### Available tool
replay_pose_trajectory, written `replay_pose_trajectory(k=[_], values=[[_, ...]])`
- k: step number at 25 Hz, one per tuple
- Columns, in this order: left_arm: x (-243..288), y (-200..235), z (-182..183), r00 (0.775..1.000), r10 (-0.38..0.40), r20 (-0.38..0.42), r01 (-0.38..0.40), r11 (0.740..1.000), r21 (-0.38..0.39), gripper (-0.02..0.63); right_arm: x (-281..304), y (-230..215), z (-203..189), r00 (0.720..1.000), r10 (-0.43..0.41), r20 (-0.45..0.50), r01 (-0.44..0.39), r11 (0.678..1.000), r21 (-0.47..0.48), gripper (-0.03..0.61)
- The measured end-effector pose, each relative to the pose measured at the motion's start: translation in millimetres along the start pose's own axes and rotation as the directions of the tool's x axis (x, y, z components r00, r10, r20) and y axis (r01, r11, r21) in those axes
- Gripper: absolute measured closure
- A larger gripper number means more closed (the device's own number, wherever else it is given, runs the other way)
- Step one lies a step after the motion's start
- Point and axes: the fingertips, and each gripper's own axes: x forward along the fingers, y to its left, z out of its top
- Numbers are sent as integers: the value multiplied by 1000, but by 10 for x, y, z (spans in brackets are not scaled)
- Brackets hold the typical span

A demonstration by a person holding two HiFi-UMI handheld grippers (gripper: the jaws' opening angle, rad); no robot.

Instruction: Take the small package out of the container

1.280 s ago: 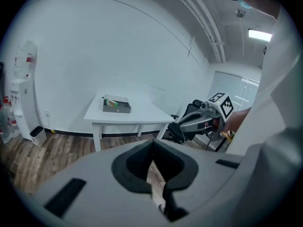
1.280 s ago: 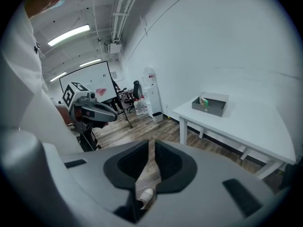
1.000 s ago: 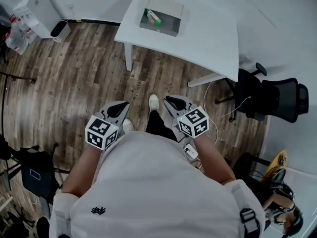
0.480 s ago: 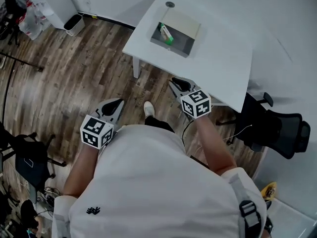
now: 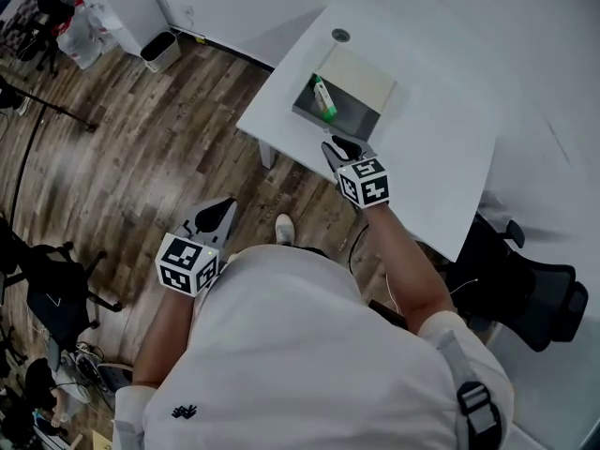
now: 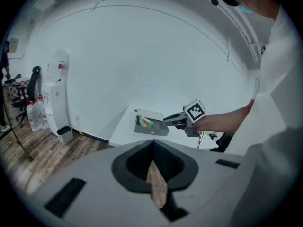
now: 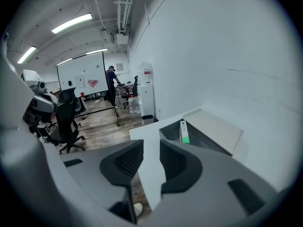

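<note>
Right gripper (image 5: pixel 335 145) is over the table (image 5: pixel 441 148) edge, just short of the container (image 5: pixel 306 118). Its jaws are opening, about half apart, with nothing between them. Left gripper (image 5: pixel 217 212) hangs low by my side over the floor, jaws closed and empty.

Package (image 7: pixel 184 131) is in the container, standing on edge against the wall on my left.

Risks as I see them:
- There's little room between package and wall. A jaw coming down there could hit the rim or jam, and the light box would slide on the smooth table, since nothing is bracing it.
- If the jaws aren't wide enough on arrival, the tips push the package over flat. That makes it much harder to pinch.
- It's thin and slick-looking, so an off-centre pinch could let it twist out on the lift.
</note>
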Motion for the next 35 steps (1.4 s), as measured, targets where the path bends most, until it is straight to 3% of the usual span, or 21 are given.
replay_pose_trajectory(k=[12, 24, 30, 35], values=[[264, 135, 207, 992, 128, -19, -129, 990, -59, 607, 790, -761, 153, 999, -18, -37, 18, 1000, 6, 413], [250, 281, 219, 975, 217, -46, -220, 971, -92, 607, 1386, -1103, 86, 993, -30, -113, 32, 999, 18, 388], [209, 343, 219, 967, 251, -45, -254, 961, -111, 607, 1562, -1117, 16, 988, -40, -152, 41, 999, 1, 394], [186, 367, 219, 965, 259, -49, -263, 958, -110, 607, 1599, -1136, -11, 985, -60, -161, 60, 998, -2, 469]])
